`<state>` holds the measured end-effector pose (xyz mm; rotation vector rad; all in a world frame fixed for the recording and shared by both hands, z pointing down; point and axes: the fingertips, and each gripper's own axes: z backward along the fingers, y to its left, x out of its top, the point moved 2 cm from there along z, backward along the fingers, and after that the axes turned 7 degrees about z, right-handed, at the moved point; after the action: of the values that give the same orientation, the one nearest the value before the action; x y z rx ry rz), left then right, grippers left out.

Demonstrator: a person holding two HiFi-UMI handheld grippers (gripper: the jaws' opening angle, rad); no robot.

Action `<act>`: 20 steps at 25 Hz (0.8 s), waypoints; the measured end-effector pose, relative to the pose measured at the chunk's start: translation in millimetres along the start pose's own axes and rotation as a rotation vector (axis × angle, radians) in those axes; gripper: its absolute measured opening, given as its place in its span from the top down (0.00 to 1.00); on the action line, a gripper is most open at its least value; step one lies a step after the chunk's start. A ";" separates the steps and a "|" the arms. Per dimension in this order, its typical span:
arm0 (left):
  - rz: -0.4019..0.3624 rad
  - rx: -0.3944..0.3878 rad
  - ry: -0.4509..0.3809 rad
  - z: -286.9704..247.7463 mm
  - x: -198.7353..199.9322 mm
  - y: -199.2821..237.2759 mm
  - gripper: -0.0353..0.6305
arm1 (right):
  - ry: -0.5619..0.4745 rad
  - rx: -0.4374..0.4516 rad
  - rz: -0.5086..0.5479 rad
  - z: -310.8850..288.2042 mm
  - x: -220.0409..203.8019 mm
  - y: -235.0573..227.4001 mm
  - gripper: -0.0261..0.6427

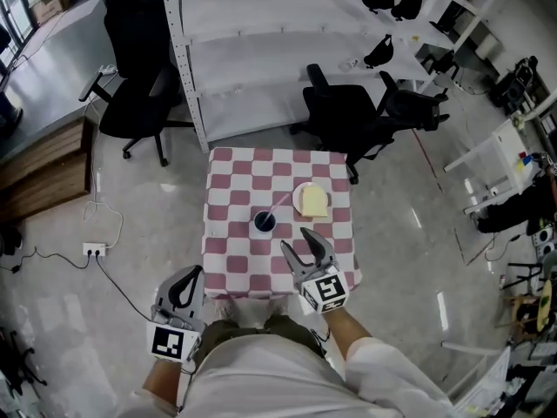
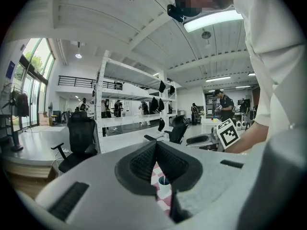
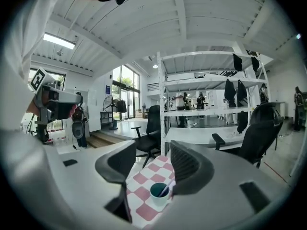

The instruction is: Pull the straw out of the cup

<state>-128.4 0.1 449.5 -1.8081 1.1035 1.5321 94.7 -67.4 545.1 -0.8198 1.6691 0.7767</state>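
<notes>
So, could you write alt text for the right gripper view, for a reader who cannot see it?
The open jaws of the right gripper frame a cup with a straw leaning in it, on a red-and-white checked table. Behind stand a black chair and white shelves.

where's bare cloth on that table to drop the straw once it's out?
Free: the whole left side of the checkered table, left of the cup, and the far strip behind it. Crowded: the right side, where the straw leans toward the yellow plate and the open right gripper hangs over the near-right corner.
</notes>
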 end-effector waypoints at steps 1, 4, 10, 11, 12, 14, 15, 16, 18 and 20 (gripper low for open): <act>-0.001 0.003 0.002 0.5 -0.7 0.4 0.94 | 0.004 0.001 0.002 -3.1 -3.0 -0.9 0.62; -0.009 0.010 0.005 1.4 -1.3 2.0 0.94 | 0.022 0.005 0.009 -13.4 -12.7 -3.1 0.62; -0.006 0.032 0.017 4.9 0.1 5.9 0.94 | 0.080 0.008 0.002 -35.5 -41.7 -8.7 0.63; -0.008 0.035 0.018 5.3 -0.2 6.8 0.94 | 0.088 0.009 0.002 -39.1 -45.8 -9.8 0.63; -0.009 0.038 0.017 5.7 -0.3 7.6 0.94 | 0.095 0.009 0.002 -42.5 -49.5 -10.9 0.63; -0.010 0.044 0.017 6.3 -0.7 8.7 0.94 | 0.107 0.010 0.002 -48.2 -55.5 -12.9 0.63; -0.009 0.047 0.018 6.6 -0.9 9.2 0.94 | 0.112 0.012 0.003 -50.9 -57.8 -13.7 0.64; -0.008 0.051 0.020 6.8 -1.0 9.9 0.94 | 0.118 0.014 0.003 -53.8 -60.0 -14.4 0.64; -0.007 0.056 0.025 7.9 -0.6 10.9 0.94 | 0.130 0.018 0.003 -60.1 -64.6 -15.5 0.64; -0.007 0.059 0.030 9.1 0.0 10.7 0.94 | 0.145 0.019 0.001 -65.7 -70.3 -17.4 0.64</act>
<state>-142.3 1.8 448.7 -1.7992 1.1429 1.4575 88.3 -121.8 626.2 -0.8794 1.8031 0.7153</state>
